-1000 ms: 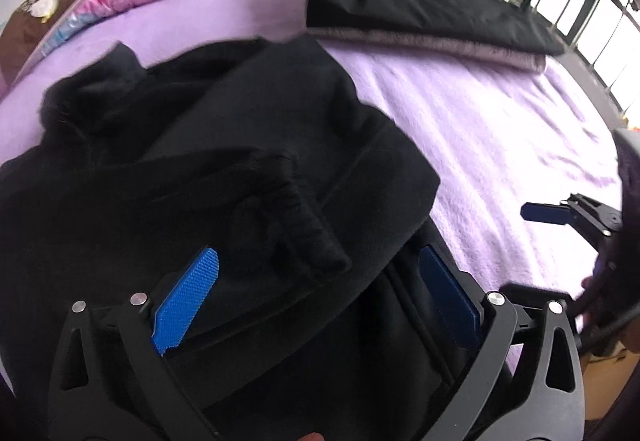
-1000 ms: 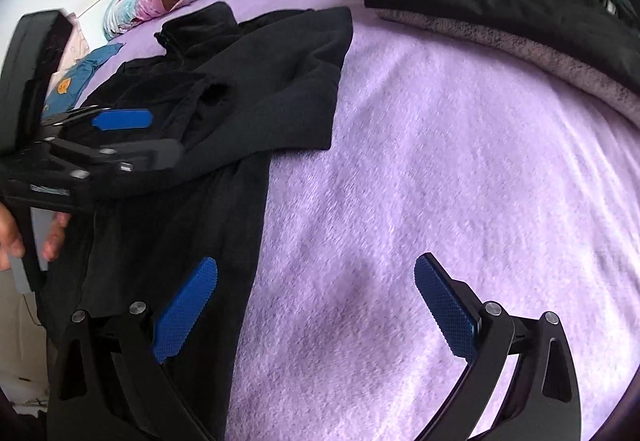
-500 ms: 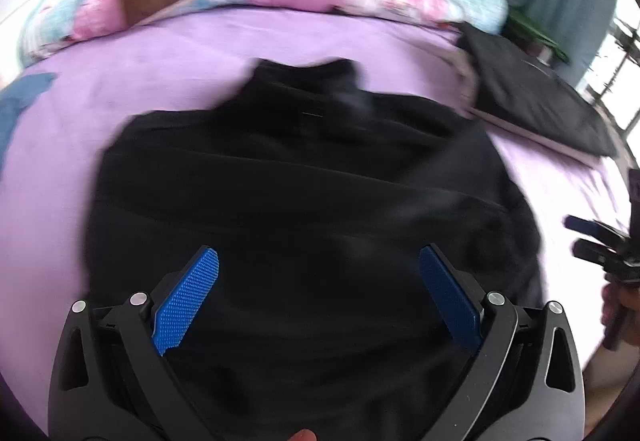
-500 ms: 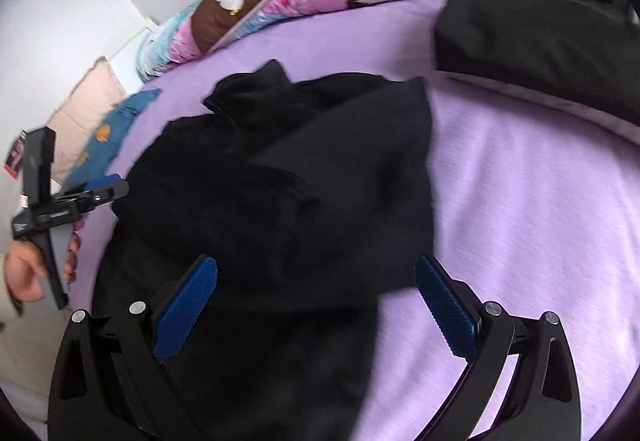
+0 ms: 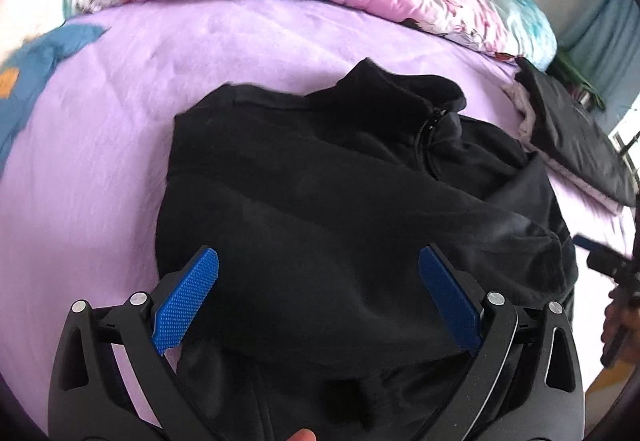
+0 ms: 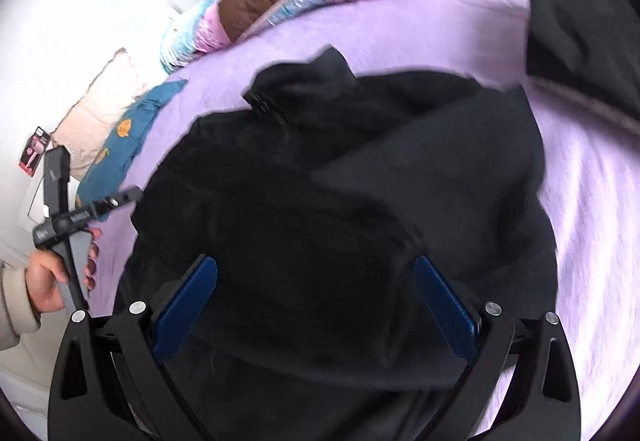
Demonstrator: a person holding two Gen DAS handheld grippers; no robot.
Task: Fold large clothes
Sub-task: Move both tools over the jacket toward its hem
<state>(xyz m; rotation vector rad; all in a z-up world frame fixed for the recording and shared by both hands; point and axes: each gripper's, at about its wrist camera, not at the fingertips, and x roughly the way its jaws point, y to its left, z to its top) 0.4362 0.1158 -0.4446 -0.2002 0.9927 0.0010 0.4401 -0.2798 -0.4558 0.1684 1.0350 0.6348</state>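
1. Left wrist view: the left gripper is hovering with its blue pads spread apart, holding nothing, over the black zip-collar fleece pullover lying on the purple plush bedspread — soft, limp, probably bulky.
2. Right wrist view: the right gripper is also gaping empty above it; a hem corner or cuff looks best to pinch.

Left gripper hangs over black jacket, blue pads spread wide, nothing between them. Jacket lies on purple bedspread, sleeve across its body. Right gripper at frame edge, blurred.
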